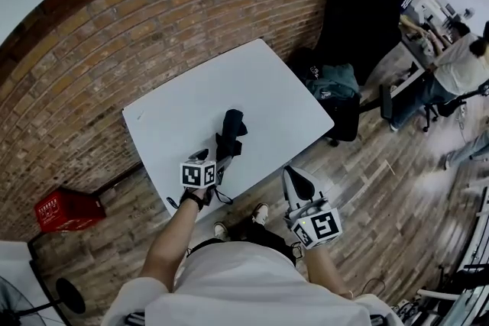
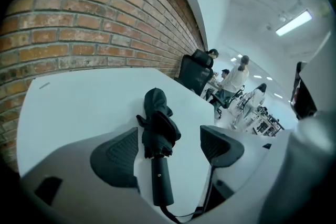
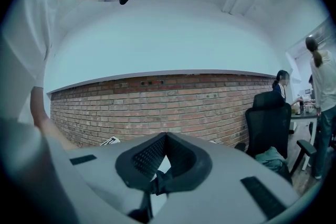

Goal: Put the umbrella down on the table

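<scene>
A folded black umbrella [image 1: 230, 131] lies flat on the white table [image 1: 183, 111], near its front edge. In the left gripper view the umbrella [image 2: 156, 124] rests on the tabletop with its handle [image 2: 161, 182] pointing back between the jaws. My left gripper [image 1: 217, 162] [image 2: 168, 141] is open; its pads stand on either side of the handle without touching it. The wrist strap trails off the table edge. My right gripper [image 1: 293, 175] [image 3: 165, 137] is shut and empty, held to the right at the table's front edge.
A brick wall [image 1: 153, 4] runs behind the table. A red crate [image 1: 66, 210] sits on the floor at left. A black office chair [image 1: 348, 27] and a bag [image 1: 336, 84] stand right of the table. People [image 1: 458, 65] sit at desks further right.
</scene>
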The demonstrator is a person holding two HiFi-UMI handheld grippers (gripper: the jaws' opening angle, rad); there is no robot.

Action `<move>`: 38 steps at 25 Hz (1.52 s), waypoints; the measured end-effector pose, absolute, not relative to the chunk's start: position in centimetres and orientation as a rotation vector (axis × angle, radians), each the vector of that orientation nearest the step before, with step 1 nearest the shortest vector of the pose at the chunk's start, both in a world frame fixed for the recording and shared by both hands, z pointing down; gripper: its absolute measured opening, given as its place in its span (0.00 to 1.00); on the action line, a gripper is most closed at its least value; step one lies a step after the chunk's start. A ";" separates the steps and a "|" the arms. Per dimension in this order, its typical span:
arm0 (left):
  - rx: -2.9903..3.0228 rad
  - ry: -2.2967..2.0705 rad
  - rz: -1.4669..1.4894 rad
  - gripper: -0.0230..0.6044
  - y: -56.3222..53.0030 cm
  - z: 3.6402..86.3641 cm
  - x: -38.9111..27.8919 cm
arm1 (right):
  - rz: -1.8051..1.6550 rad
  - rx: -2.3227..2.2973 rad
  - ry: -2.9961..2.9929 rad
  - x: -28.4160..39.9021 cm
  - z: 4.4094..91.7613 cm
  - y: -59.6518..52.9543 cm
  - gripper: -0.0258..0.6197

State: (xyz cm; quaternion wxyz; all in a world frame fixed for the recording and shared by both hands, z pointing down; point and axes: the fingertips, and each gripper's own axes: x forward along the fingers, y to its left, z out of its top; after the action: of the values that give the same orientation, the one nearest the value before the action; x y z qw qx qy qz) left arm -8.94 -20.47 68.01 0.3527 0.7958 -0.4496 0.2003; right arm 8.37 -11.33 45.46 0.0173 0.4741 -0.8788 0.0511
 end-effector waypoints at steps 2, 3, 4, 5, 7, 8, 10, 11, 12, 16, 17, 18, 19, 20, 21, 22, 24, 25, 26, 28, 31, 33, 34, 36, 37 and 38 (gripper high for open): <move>2.073 -1.143 0.439 0.64 -20.4 66.7 -8.8 | 0.156 1.490 -2.722 8.0 45.4 -10.7 0.07; 2.083 -1.139 0.401 0.61 -20.4 66.0 -8.8 | 0.154 1.498 -2.720 7.8 45.4 -10.4 0.07; 2.095 -1.141 0.368 0.56 -20.4 65.3 -8.8 | 0.152 1.504 -2.717 7.6 45.4 -10.0 0.07; 2.112 -1.147 0.342 0.49 -20.5 64.6 -8.9 | 0.150 1.509 -2.713 7.4 45.5 -9.7 0.07; 2.150 -1.164 0.301 0.36 -20.6 63.2 -9.1 | 0.149 1.516 -2.702 7.1 45.7 -8.9 0.07; 2.170 -1.173 0.282 0.31 -20.6 62.6 -9.3 | 0.151 1.517 -2.697 6.9 45.8 -8.6 0.07; 2.231 -1.186 0.239 0.23 -20.6 61.1 -9.6 | 0.152 1.515 -2.691 6.6 46.0 -8.0 0.07; 2.283 -1.184 0.208 0.17 -20.5 60.1 -9.7 | 0.149 1.514 -2.690 6.5 45.9 -7.9 0.07; 2.346 -1.179 0.175 0.15 -20.3 59.0 -9.6 | 0.145 1.511 -2.691 6.4 45.8 -7.8 0.07; 2.527 -1.226 0.073 0.10 -19.5 55.0 -10.2 | 0.112 1.488 -2.703 5.9 45.2 -8.0 0.07; 2.545 -1.255 0.043 0.09 -19.5 53.9 -10.7 | 0.105 1.481 -2.708 5.8 45.0 -8.1 0.07; 2.558 -1.282 0.010 0.08 -19.4 52.8 -11.3 | 0.100 1.475 -2.715 5.6 44.8 -8.3 0.07; 2.570 -1.303 -0.025 0.08 -19.4 51.6 -11.8 | 0.094 1.469 -2.723 5.6 44.6 -8.5 0.07; 2.584 -1.320 -0.057 0.07 -19.4 50.4 -12.2 | 0.086 1.463 -2.733 5.6 44.2 -8.7 0.07; 2.600 -1.337 -0.080 0.07 -19.4 49.1 -12.5 | 0.073 1.460 -2.742 5.7 43.8 -9.0 0.07; 2.617 -1.360 -0.094 0.07 -19.3 47.8 -12.8 | 0.059 1.460 -2.749 5.9 43.3 -9.4 0.07; 2.639 -1.419 -0.110 0.07 -19.3 45.5 -13.6 | 0.038 1.469 -2.756 6.6 42.5 -10.2 0.07; 2.639 -1.451 -0.124 0.07 -19.1 44.5 -14.0 | 0.031 1.475 -2.758 7.1 42.2 -10.5 0.07; 2.636 -1.483 -0.147 0.07 -18.9 43.3 -14.5 | 0.025 1.483 -2.758 7.7 41.8 -10.8 0.07; 2.638 -1.542 -0.210 0.07 -18.4 40.8 -15.5 | 0.021 1.519 -2.753 9.4 41.3 -11.4 0.07; 2.671 -1.635 -0.262 0.07 -17.1 37.2 -16.9 | 0.047 1.622 -2.718 13.2 41.1 -12.7 0.07; 2.691 -1.722 -0.254 0.07 -16.0 35.4 -18.0 | 0.053 1.679 -2.691 15.5 41.0 -13.6 0.07; 2.693 -1.770 -0.246 0.07 -15.5 34.7 -18.6 | 0.050 1.702 -2.682 16.5 40.8 -14.0 0.07; 2.680 -1.856 -0.232 0.07 -14.5 33.6 -19.8 | 0.040 1.746 -2.672 18.1 40.3 -14.9 0.07; 2.670 -1.893 -0.222 0.07 -14.2 33.4 -20.4 | 0.042 1.768 -2.669 18.9 40.1 -15.4 0.07; 2.658 -1.928 -0.204 0.07 -13.9 33.4 -20.9 | 0.050 1.791 -2.665 19.6 40.0 -15.8 0.07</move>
State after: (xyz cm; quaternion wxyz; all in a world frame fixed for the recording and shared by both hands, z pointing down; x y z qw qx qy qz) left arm -20.86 -13.88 33.36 -0.0740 0.8057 -0.5844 -0.0620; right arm 19.60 -15.83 40.03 -0.0348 0.5574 -0.8294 0.0156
